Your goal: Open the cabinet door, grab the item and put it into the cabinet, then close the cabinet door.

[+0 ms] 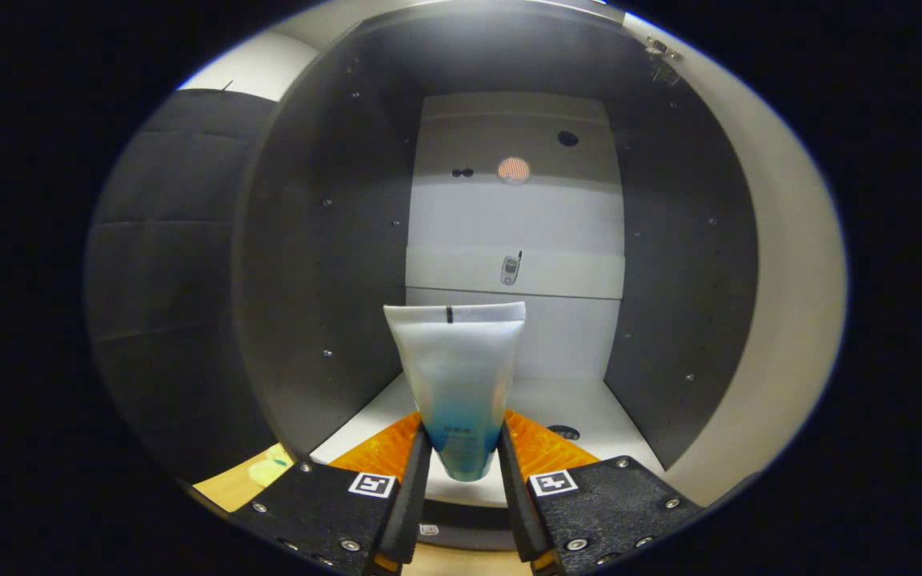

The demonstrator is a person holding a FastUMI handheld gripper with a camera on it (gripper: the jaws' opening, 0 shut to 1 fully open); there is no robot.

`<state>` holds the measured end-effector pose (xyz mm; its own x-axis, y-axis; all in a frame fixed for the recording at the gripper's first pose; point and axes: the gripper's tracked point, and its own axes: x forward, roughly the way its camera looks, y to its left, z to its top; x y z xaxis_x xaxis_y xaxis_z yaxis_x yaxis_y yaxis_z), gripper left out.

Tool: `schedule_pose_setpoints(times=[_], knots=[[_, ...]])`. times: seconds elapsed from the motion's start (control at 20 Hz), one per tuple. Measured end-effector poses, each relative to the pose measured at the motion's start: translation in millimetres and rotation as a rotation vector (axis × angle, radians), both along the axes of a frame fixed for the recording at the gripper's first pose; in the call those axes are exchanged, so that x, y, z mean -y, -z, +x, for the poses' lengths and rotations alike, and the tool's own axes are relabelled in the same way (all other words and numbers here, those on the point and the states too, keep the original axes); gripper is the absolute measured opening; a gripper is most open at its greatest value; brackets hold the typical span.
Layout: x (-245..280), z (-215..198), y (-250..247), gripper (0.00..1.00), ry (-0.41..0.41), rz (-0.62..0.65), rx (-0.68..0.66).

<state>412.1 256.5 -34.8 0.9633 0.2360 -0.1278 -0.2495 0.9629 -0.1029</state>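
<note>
Tube [458, 376], white fading to blue-green at the lower end, was held upright between the two fingers of the claw [463, 464], crimped flat end uppermost. Both black fingers were pressed against its lower sides, so the claw was clenched on it. Position: at the mouth of the cabinet [309, 264], above the near edge of the white cabinet floor [573, 400].

Cabinet: dark grey side walls, pale back panel, door [789, 320] swung open on the right. A small dark hole was noted in the floor, right of the tube.

Step judged in hand: carrying the item in for placement. For a clean result, the tube would best be taken further in, kept midway between the side walls, lowered until its lower end rests on the floor, and only then released; being narrow at the base, it is judged likely to topple, so laying it down may serve better.

Pose: claw levelled, pointed straight into the opening, fingers side by side, roughly centred.
</note>
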Motion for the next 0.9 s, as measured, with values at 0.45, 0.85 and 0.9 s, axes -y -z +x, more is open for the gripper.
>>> schedule_pose_setpoints(times=[0.45,0.85,0.9], knots=[[7,49,58,0.47,0.007,0.049,-0.108],[-4,33,59,0.91,-0.021,0.059,-0.121],[-2,30,58,0.93,-0.013,0.047,-0.115]])
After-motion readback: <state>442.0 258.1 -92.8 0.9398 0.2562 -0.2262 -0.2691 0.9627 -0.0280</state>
